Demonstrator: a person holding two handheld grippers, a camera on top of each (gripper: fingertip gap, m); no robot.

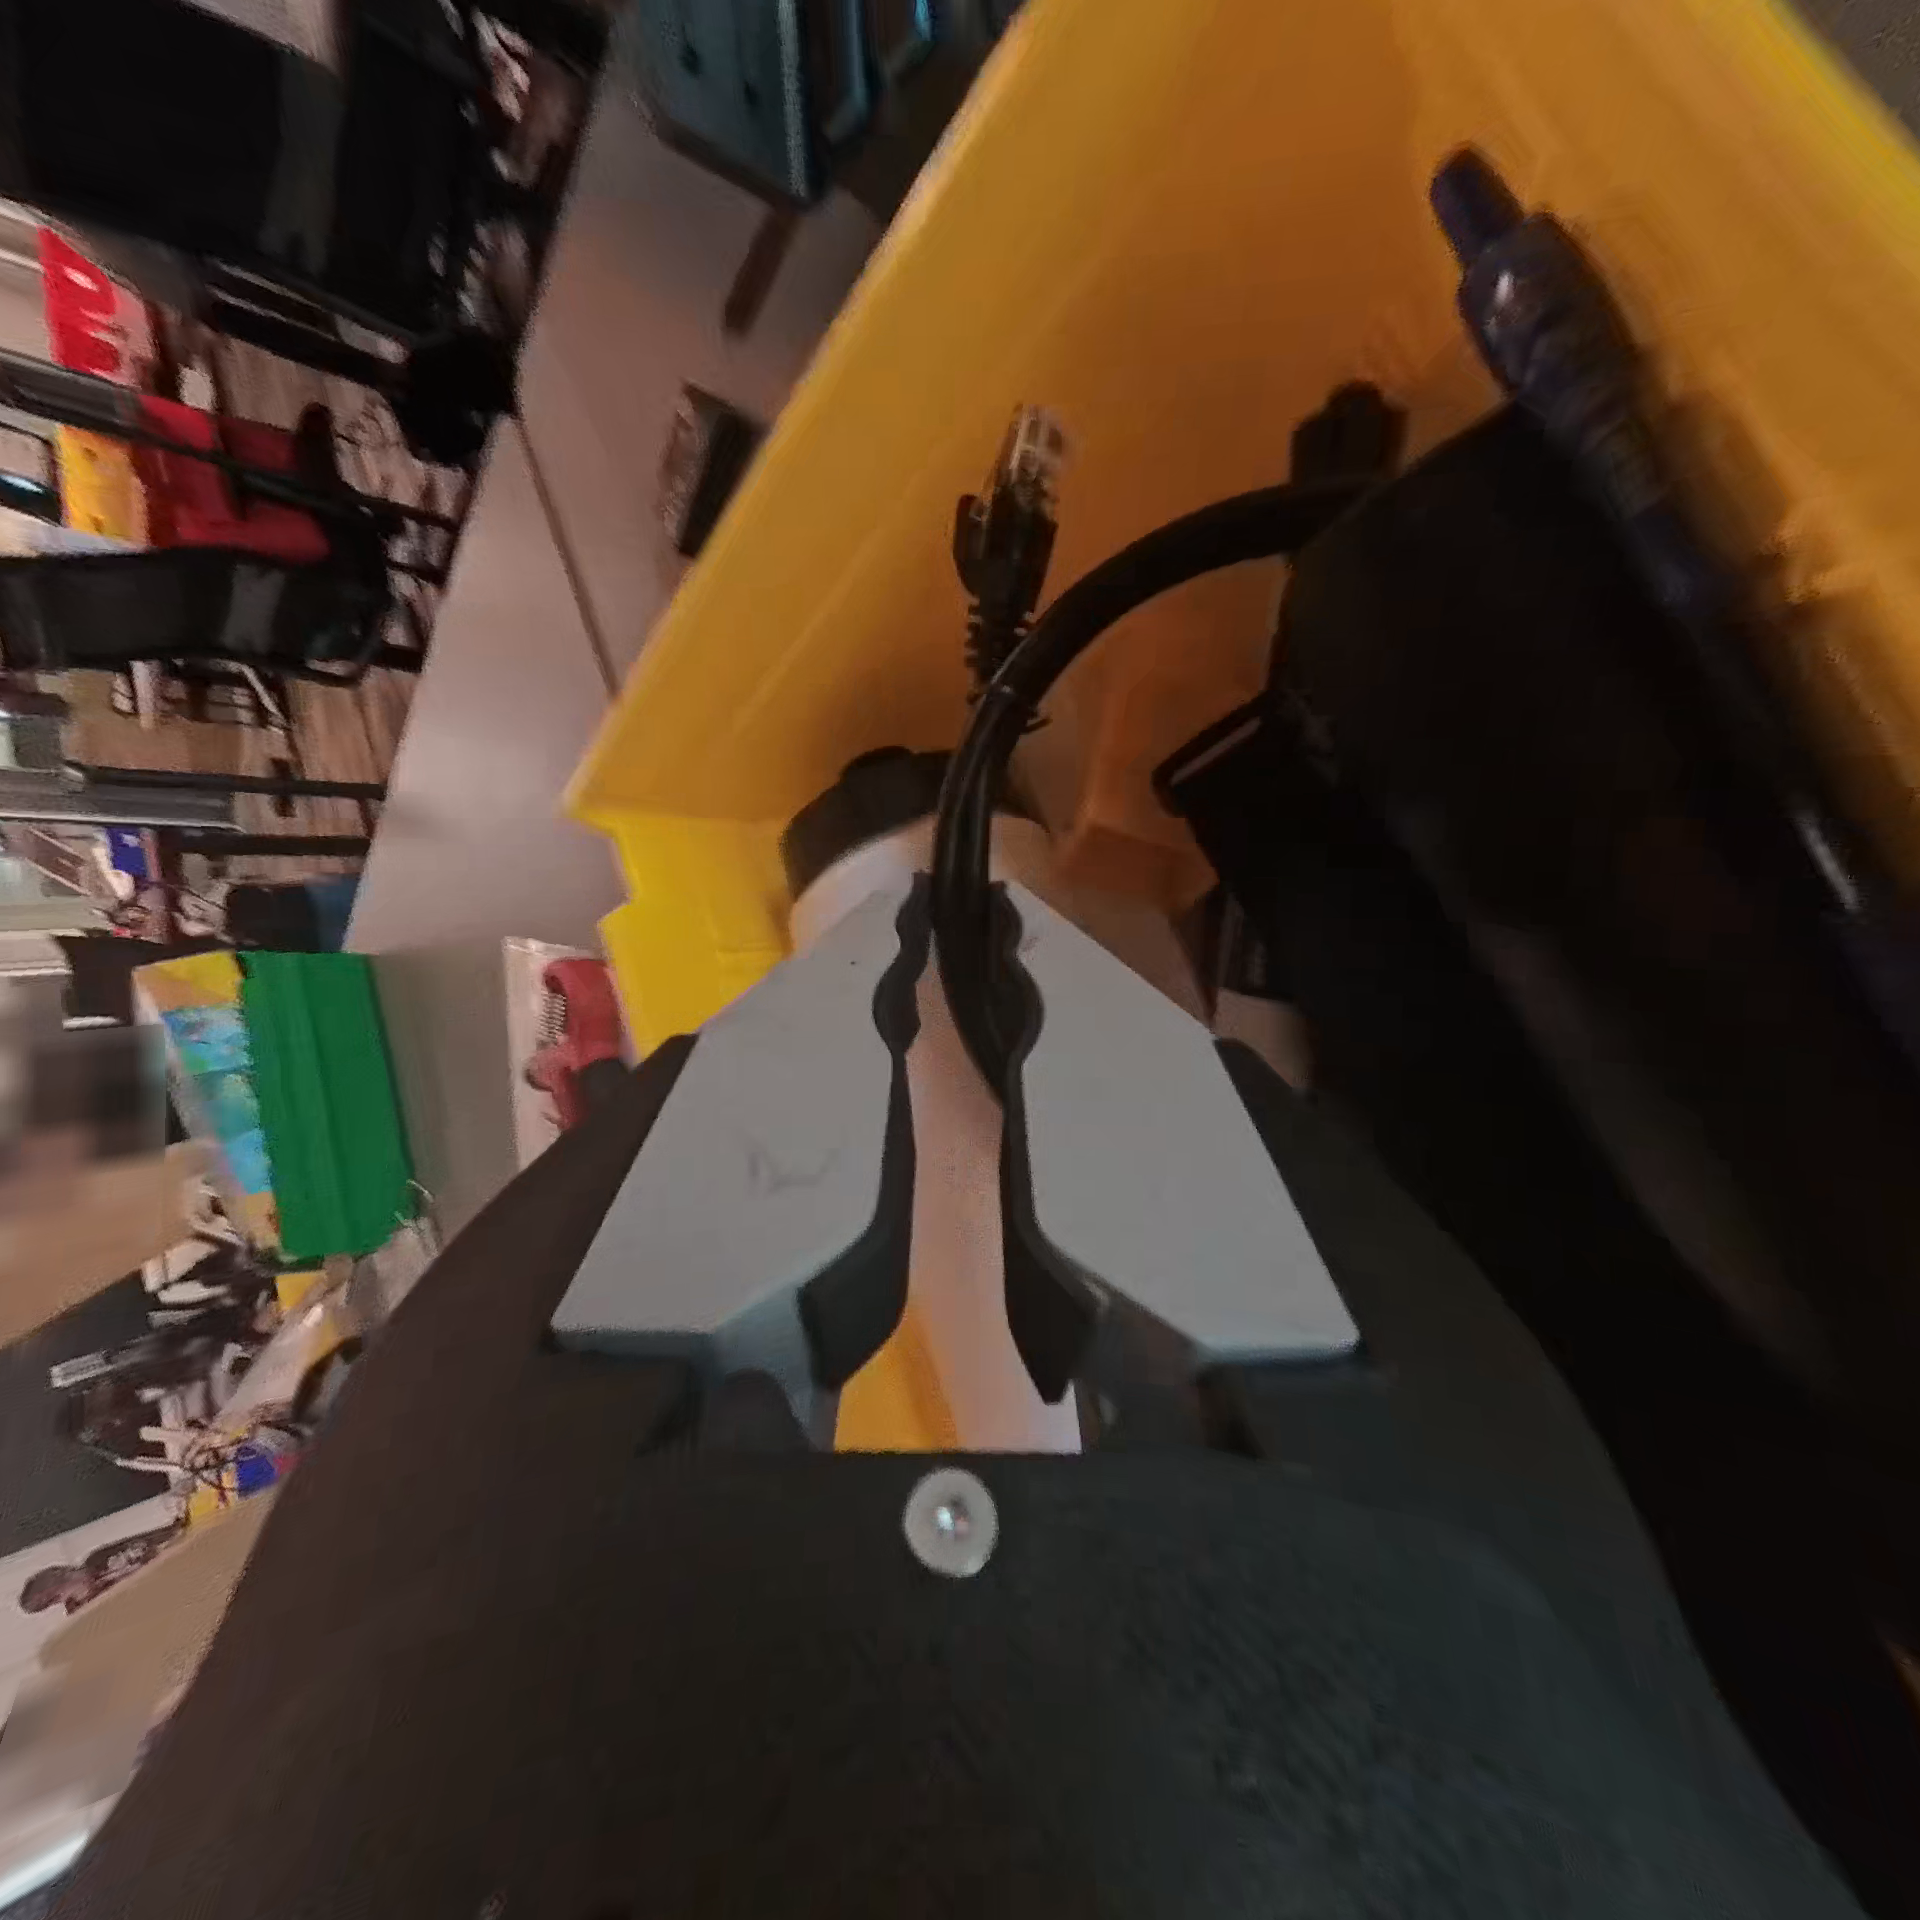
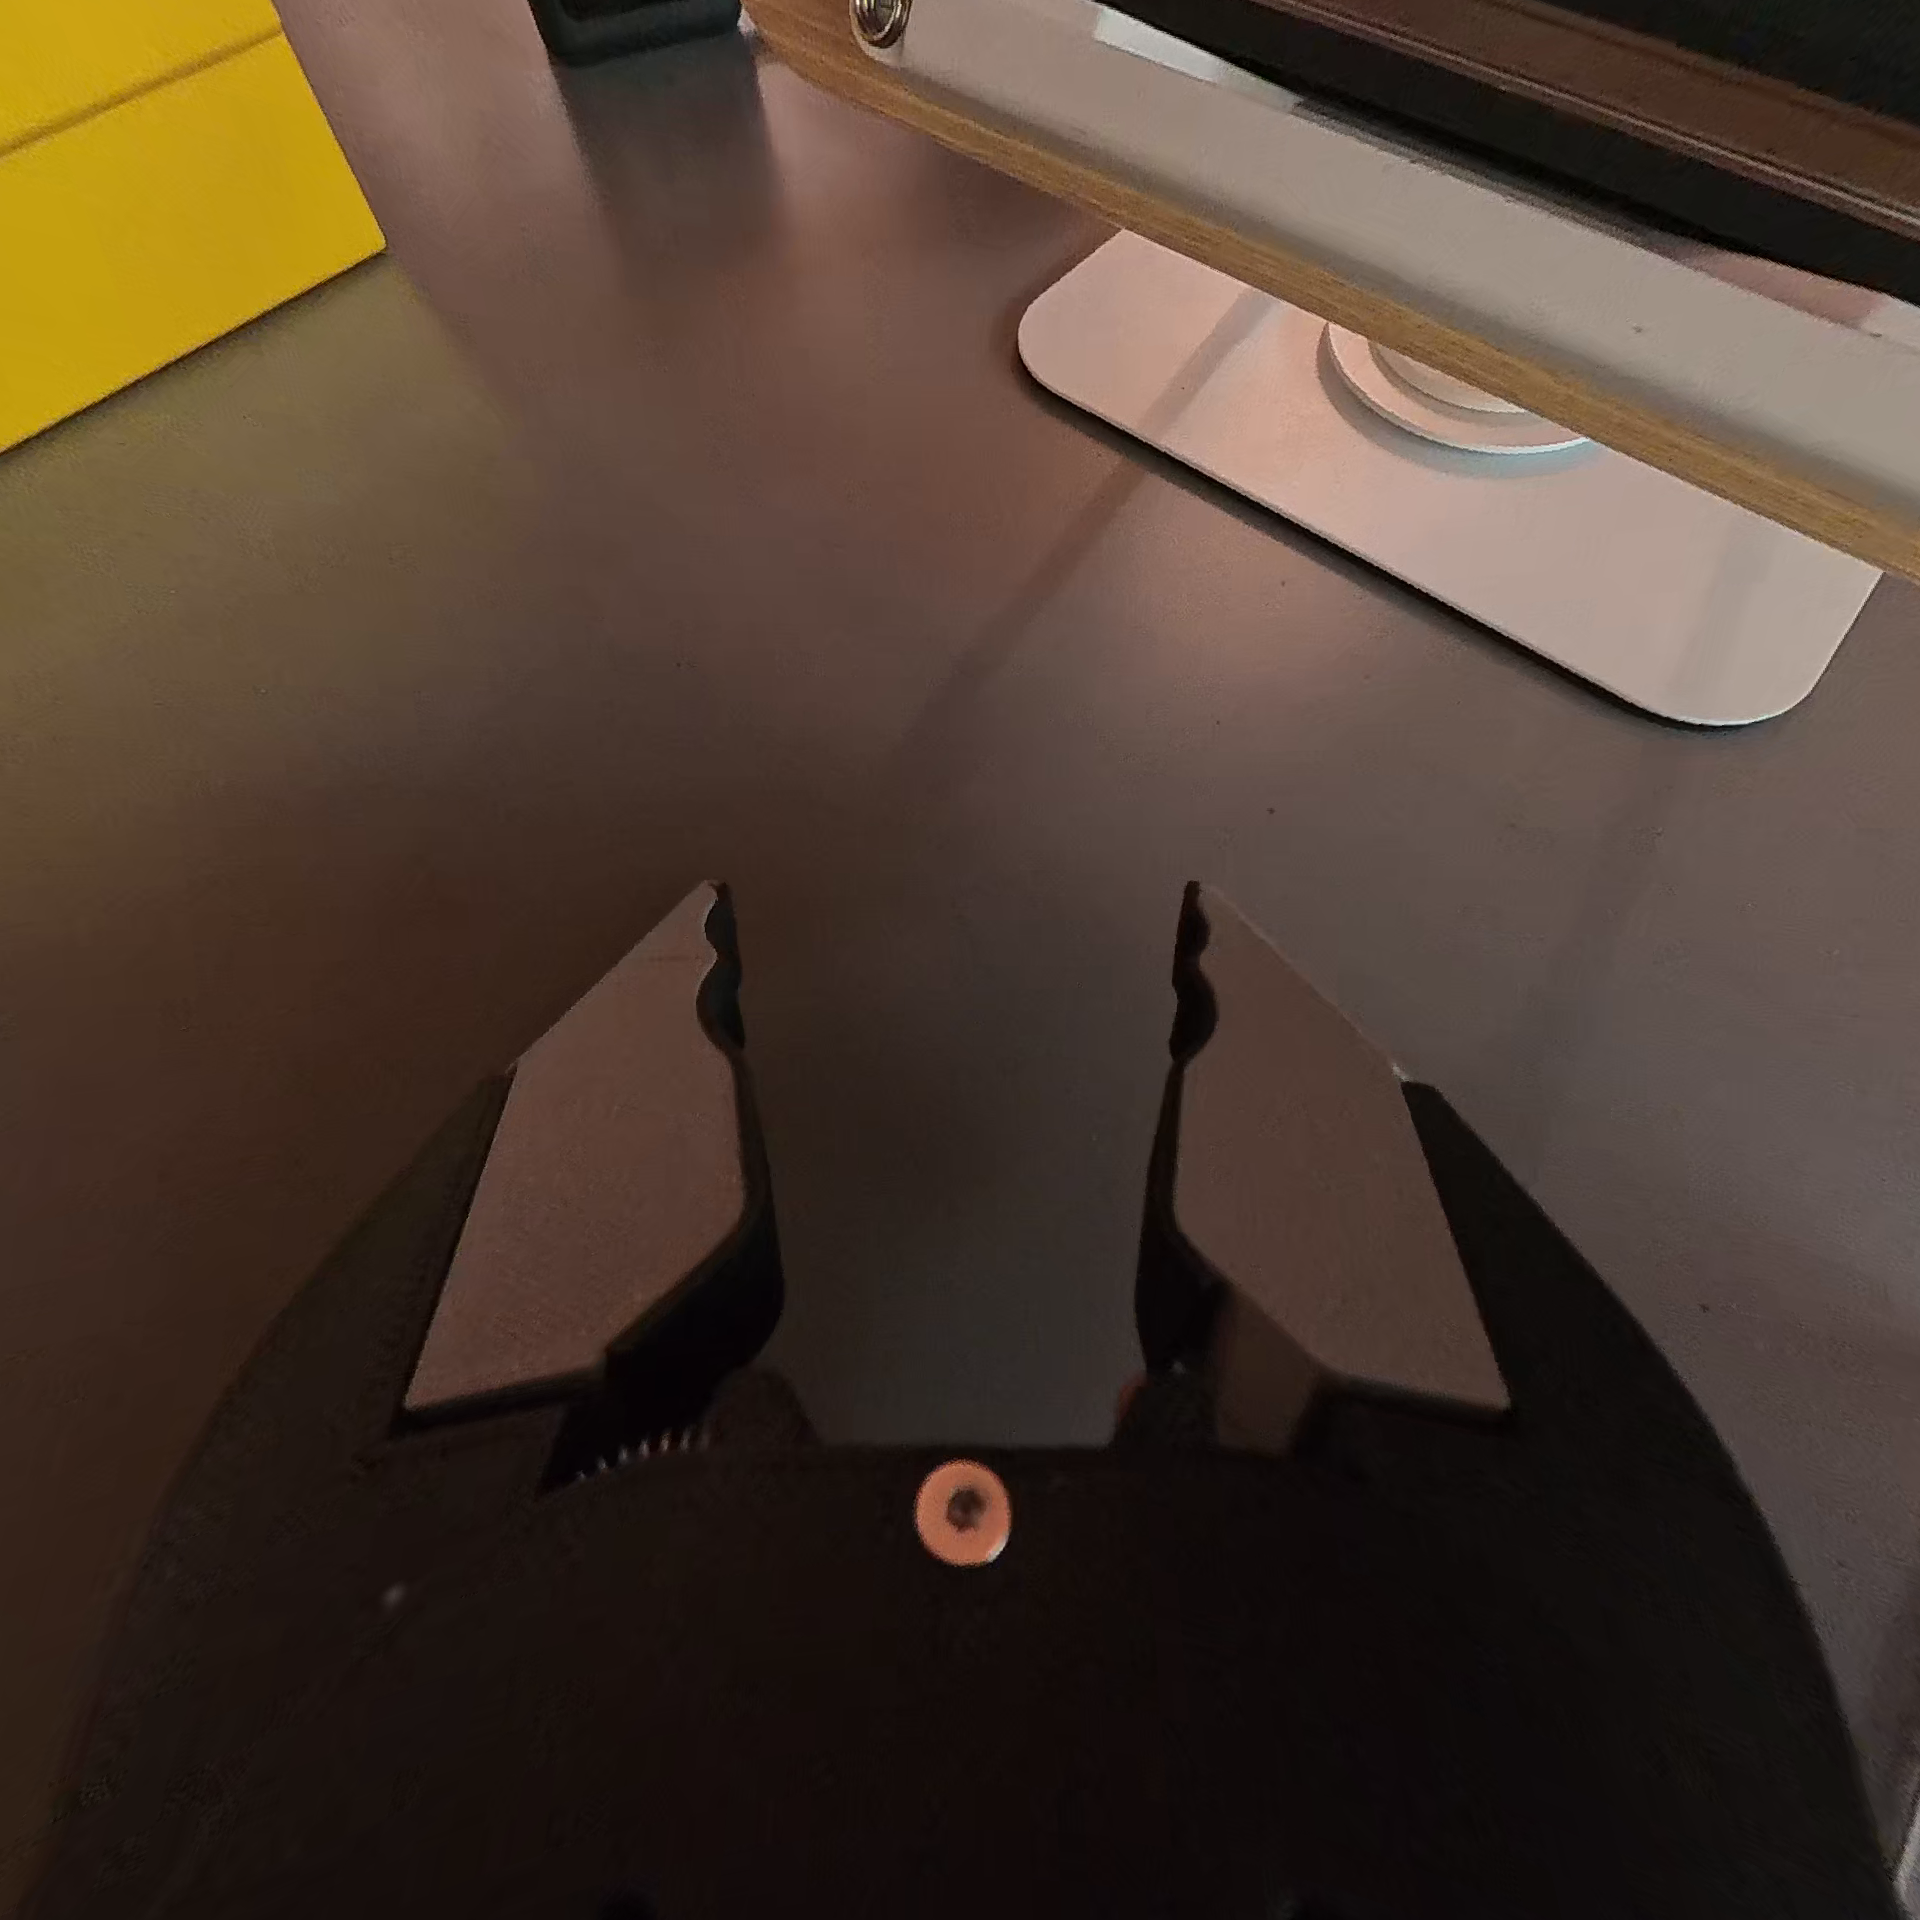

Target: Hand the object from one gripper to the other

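While the right tongs gape empty, the left tongs pinch the black cable.

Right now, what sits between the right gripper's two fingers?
Nothing: in the right wrist view the right gripper stands open over bare dark tabletop. The black cable is in the left gripper instead.
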